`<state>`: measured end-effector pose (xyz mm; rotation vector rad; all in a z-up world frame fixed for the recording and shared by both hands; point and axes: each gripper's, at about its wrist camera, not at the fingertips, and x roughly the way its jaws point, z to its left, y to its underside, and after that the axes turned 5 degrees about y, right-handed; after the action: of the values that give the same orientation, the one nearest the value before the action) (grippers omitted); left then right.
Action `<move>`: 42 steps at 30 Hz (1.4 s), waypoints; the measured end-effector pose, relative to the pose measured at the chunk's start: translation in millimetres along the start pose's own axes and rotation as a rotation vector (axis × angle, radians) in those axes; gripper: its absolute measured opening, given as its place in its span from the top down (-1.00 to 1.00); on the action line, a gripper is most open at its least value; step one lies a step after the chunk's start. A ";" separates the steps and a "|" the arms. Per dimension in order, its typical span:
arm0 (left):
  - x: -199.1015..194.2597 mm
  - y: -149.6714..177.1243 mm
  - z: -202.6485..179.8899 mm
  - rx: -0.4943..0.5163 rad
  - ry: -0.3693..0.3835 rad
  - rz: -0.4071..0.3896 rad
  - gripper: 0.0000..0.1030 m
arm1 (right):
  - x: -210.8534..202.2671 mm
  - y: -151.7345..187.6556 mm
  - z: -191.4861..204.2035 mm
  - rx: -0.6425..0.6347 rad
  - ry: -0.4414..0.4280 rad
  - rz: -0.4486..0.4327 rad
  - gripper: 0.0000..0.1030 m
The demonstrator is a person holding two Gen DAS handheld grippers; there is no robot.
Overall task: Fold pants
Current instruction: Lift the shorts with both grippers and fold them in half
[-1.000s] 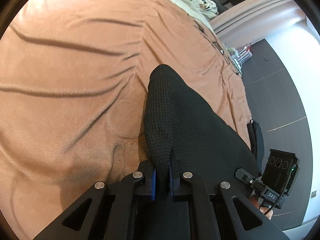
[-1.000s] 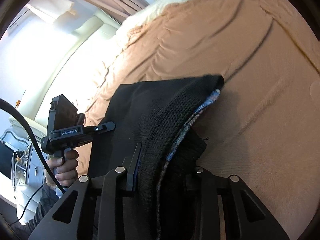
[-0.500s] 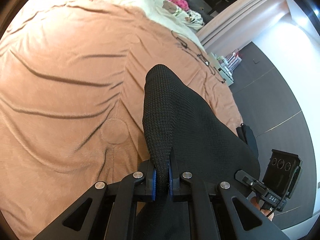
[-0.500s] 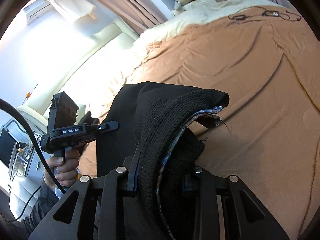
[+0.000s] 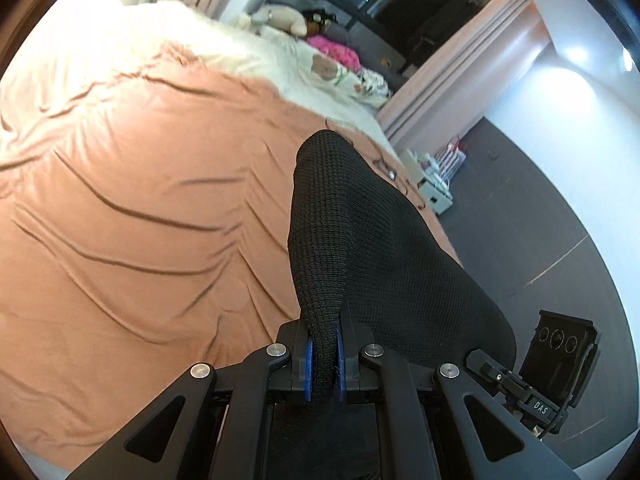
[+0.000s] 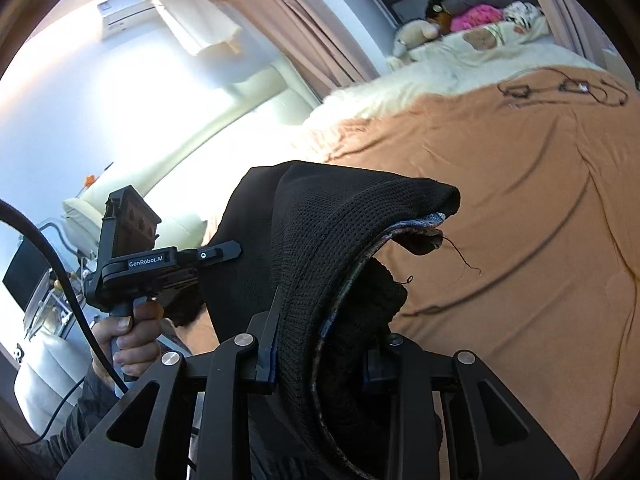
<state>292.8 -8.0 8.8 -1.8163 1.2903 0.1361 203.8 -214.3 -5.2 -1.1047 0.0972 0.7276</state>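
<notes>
Early stage. Black knit pants [image 5: 372, 248] held above orange bedspread [image 5: 132, 216], centre frame. Left gripper [image 5: 322, 354] clamped on one thin edge; right gripper [image 6: 320, 344] clamped on bunched thick layers. No fold laid; spreading and folding remain.

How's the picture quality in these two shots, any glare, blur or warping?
Right wrist view: the window side is blown out white, washing out the wall and sofa; the pants stay sharp. Left wrist view: even light, slight blur on the white blanket, a bright patch on the wall. Both views bend the bedspread at the round black edges.
</notes>
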 end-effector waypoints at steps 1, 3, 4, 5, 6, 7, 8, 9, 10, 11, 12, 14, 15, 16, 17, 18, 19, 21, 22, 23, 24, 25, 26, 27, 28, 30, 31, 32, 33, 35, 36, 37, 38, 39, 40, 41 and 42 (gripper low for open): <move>-7.5 -1.1 -3.3 0.003 -0.006 -0.014 0.83 | -2.2 0.0 4.1 -0.007 -0.007 -0.006 0.52; -29.9 -3.6 -8.4 0.009 -0.018 -0.045 0.83 | -5.5 -0.5 12.5 -0.025 -0.021 -0.018 0.52; -36.3 -5.0 -8.8 0.010 -0.023 -0.055 0.83 | -6.1 -1.0 16.5 -0.032 -0.027 -0.023 0.52; -47.5 -6.8 -9.6 0.013 -0.030 -0.070 0.83 | -7.6 -2.3 23.9 -0.041 -0.038 -0.028 0.52; -56.4 -8.1 -9.9 0.016 -0.035 -0.082 0.83 | -6.5 -3.1 26.2 -0.046 -0.045 -0.032 0.52; -67.0 -9.7 -10.8 0.020 -0.039 -0.096 0.83 | -5.0 -4.7 30.8 -0.053 -0.053 -0.035 0.52; -80.4 -12.0 -11.6 0.028 -0.044 -0.113 0.83 | -4.0 -5.9 35.3 -0.059 -0.060 -0.039 0.52; -84.4 -15.2 -10.0 0.032 -0.047 -0.123 0.83 | -3.4 -7.1 42.7 -0.072 -0.068 -0.044 0.52; -93.9 -17.8 -9.0 0.034 -0.048 -0.136 0.83 | -1.7 -8.5 47.6 -0.080 -0.073 -0.048 0.52; -105.0 -19.8 -7.9 0.035 -0.051 -0.151 0.83 | -0.9 -9.9 56.0 -0.089 -0.083 -0.053 0.52; -114.1 -21.4 -6.8 0.035 -0.055 -0.163 0.83 | 4.6 -11.3 57.8 -0.094 -0.089 -0.057 0.52; -133.2 -23.6 -2.1 0.030 -0.069 -0.186 0.83 | 11.8 -12.9 65.9 -0.106 -0.104 -0.061 0.52; -142.9 -24.4 0.2 0.030 -0.079 -0.196 0.83 | 18.4 -14.9 69.8 -0.115 -0.111 -0.059 0.52; -152.4 -25.6 2.7 0.032 -0.090 -0.207 0.83 | 22.8 -15.2 74.6 -0.126 -0.120 -0.058 0.52; -161.6 -27.1 5.2 0.031 -0.097 -0.217 0.83 | 28.0 -15.5 81.7 -0.138 -0.129 -0.055 0.52; -169.5 -27.6 7.2 0.031 -0.102 -0.226 0.83 | 34.4 -17.8 83.8 -0.146 -0.135 -0.052 0.52; -176.4 -29.1 10.2 0.033 -0.107 -0.236 0.83 | 38.8 -19.2 85.8 -0.151 -0.140 -0.051 0.52; -193.5 -29.7 16.3 0.038 -0.119 -0.255 0.83 | 46.2 -21.5 94.0 -0.161 -0.154 -0.049 0.52; -203.1 -30.6 18.3 0.041 -0.128 -0.264 0.83 | 50.5 -22.9 97.5 -0.167 -0.160 -0.047 0.52; -213.8 -31.4 21.4 0.042 -0.137 -0.278 0.83 | 53.5 -23.3 102.0 -0.174 -0.168 -0.045 0.52; -219.4 -30.7 23.8 0.040 -0.145 -0.290 0.83 | 58.4 -26.3 107.9 -0.184 -0.181 -0.042 0.52; -230.1 -31.4 28.2 0.033 -0.153 -0.305 0.83 | 61.9 -27.2 111.0 -0.192 -0.192 -0.039 0.52; -237.0 -31.4 31.5 0.027 -0.155 -0.316 0.83 | 65.6 -28.3 115.2 -0.201 -0.203 -0.035 0.52; -243.2 -31.3 35.9 0.020 -0.158 -0.329 0.83 | 69.9 -30.4 120.2 -0.217 -0.214 -0.034 0.52; -249.8 -31.3 40.3 0.016 -0.166 -0.339 0.83 | 72.6 -31.3 122.5 -0.227 -0.223 -0.036 0.52; -260.3 -29.0 46.5 0.010 -0.181 -0.360 0.83 | 80.6 -32.8 130.2 -0.248 -0.245 -0.034 0.52; -266.2 -28.0 50.4 0.007 -0.186 -0.370 0.83 | 83.6 -32.9 132.0 -0.255 -0.252 -0.032 0.52; -272.7 -27.3 56.5 0.002 -0.193 -0.379 0.83 | 90.1 -33.8 135.4 -0.262 -0.261 -0.028 0.52; -279.4 -26.9 64.0 -0.007 -0.196 -0.386 0.83 | 93.8 -32.9 137.2 -0.267 -0.267 -0.023 0.52; -290.4 -26.0 75.8 -0.026 -0.205 -0.397 0.83 | 103.5 -34.2 143.8 -0.278 -0.278 -0.014 0.52; -297.4 -24.3 81.1 -0.028 -0.216 -0.402 0.83 | 109.2 -34.2 147.0 -0.285 -0.284 -0.010 0.52; -302.1 -24.2 86.4 -0.029 -0.224 -0.406 0.83 | 113.7 -34.9 149.6 -0.291 -0.288 -0.009 0.52; -307.6 -23.6 92.4 -0.032 -0.231 -0.411 0.84 | 120.8 -34.2 151.8 -0.294 -0.294 -0.005 0.52; -312.2 -23.3 97.0 -0.034 -0.237 -0.414 0.83 | 122.6 -31.8 153.3 -0.297 -0.298 -0.003 0.52; -316.0 -23.9 105.8 -0.044 -0.245 -0.412 0.84 | 127.2 -31.3 156.4 -0.300 -0.302 -0.001 0.52; -319.3 -24.2 111.1 -0.051 -0.253 -0.411 0.84 | 133.3 -30.9 159.3 -0.305 -0.303 0.002 0.52; -323.2 -24.7 117.2 -0.057 -0.262 -0.414 0.84 | 140.4 -30.2 161.6 -0.310 -0.306 0.010 0.52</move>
<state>209.9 305.7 125.3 -1.9989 0.7189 0.1768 284.6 -18.0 35.6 -1.2730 -0.2789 0.9330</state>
